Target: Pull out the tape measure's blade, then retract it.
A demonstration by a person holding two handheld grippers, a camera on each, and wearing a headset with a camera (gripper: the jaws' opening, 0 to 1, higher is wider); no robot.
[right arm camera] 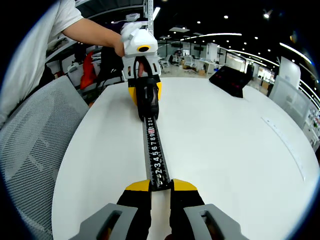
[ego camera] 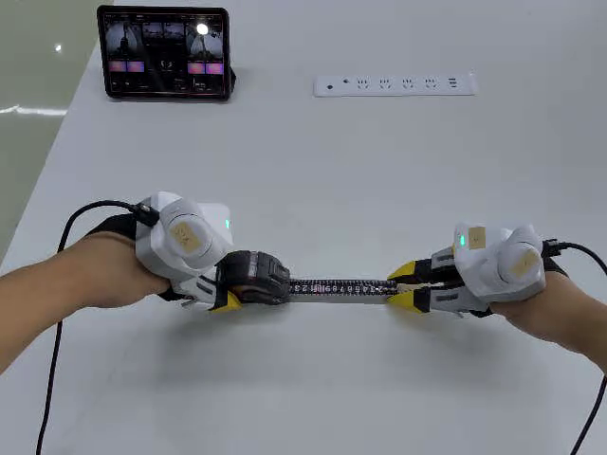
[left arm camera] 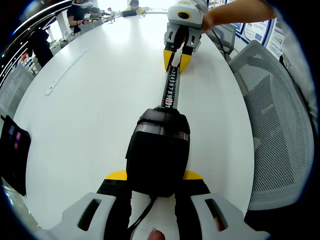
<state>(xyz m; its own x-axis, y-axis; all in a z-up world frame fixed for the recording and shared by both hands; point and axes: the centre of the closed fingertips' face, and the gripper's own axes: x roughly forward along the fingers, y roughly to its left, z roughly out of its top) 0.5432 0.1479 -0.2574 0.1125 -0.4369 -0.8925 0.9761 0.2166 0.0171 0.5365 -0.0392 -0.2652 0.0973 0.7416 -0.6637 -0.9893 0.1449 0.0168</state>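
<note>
Black tape measure case (left arm camera: 159, 150): rear end buried between the clamped jaws of the left gripper (left arm camera: 155, 175); how deep, can't tell.
Dark numbered blade (right arm camera: 155, 150): tip and end hook hidden inside the pinch of the right gripper (right arm camera: 160, 185). In the head view the numerals are too small to read.
Black tablet on its stand (ego camera: 164, 52): screen panels too small to make out.
White power strip (ego camera: 395, 85): socket markings illegible.
Grey mesh chair (left arm camera: 280, 125): cut off by the picture's edge.
Distant figures (left arm camera: 80, 10), left gripper view: tiny, blurred.
Person's forearms (ego camera: 47, 294): run out past the head view's sides.
</note>
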